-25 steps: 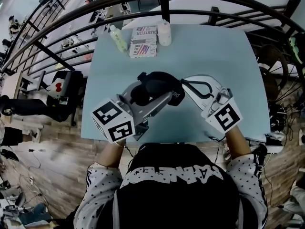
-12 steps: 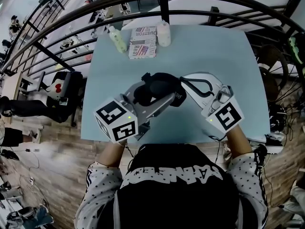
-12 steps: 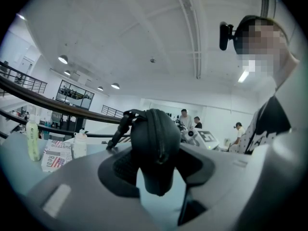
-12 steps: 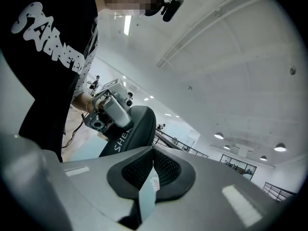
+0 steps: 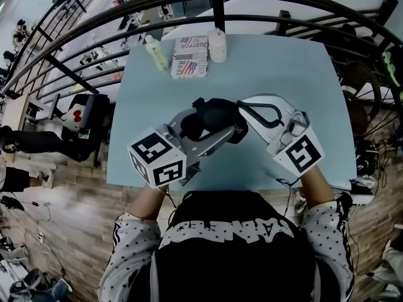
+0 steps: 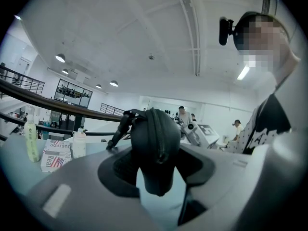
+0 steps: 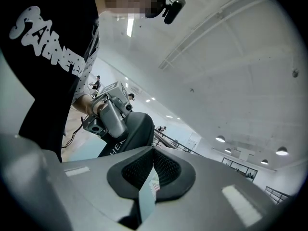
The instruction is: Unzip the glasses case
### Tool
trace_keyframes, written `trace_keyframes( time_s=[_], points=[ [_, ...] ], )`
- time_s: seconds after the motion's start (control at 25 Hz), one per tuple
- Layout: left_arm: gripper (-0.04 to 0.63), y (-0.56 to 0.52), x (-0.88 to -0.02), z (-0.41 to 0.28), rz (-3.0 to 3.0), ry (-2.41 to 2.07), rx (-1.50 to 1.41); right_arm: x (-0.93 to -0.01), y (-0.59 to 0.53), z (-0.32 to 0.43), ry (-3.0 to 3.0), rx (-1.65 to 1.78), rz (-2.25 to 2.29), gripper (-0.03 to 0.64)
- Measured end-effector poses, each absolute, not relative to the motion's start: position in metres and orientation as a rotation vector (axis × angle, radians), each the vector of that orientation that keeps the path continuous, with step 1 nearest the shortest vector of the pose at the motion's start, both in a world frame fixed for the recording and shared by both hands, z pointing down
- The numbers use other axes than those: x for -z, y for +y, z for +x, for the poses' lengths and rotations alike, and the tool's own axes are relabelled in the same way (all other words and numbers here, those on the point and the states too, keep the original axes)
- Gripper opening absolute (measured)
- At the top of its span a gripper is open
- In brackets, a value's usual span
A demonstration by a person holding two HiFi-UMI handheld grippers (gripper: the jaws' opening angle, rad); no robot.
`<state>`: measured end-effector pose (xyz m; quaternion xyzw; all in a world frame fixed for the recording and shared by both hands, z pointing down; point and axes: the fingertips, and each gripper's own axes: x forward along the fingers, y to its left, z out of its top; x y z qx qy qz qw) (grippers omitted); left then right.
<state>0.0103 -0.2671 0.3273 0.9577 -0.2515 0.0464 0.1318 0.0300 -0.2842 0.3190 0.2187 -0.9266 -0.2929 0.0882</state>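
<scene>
Over the blue table [image 5: 283, 74] by railings [image 5: 218, 11], left gripper [image 6: 157, 167] fingers clamp the glasses case [image 6: 156, 138]; right gripper [image 7: 152, 170] fingers touch.

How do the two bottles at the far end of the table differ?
The green bottle is slim and pale green; the white bottle is stouter and white. The green bottle stands left of the printed pack, the white bottle at its right. Both stand upright.

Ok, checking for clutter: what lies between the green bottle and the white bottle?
A flat printed packet lies between the green bottle and white bottle, shown in the head view.
</scene>
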Motion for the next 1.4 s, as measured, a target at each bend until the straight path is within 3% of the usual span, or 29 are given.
trace_keyframes(
  time_s=[1.4],
  points=[
    [0.000,-0.235,-0.353,0.039,2.829,-0.464,-0.361,-0.316,-0.252,0.044,-2.675,0.896,0.609,0.008]
  ],
)
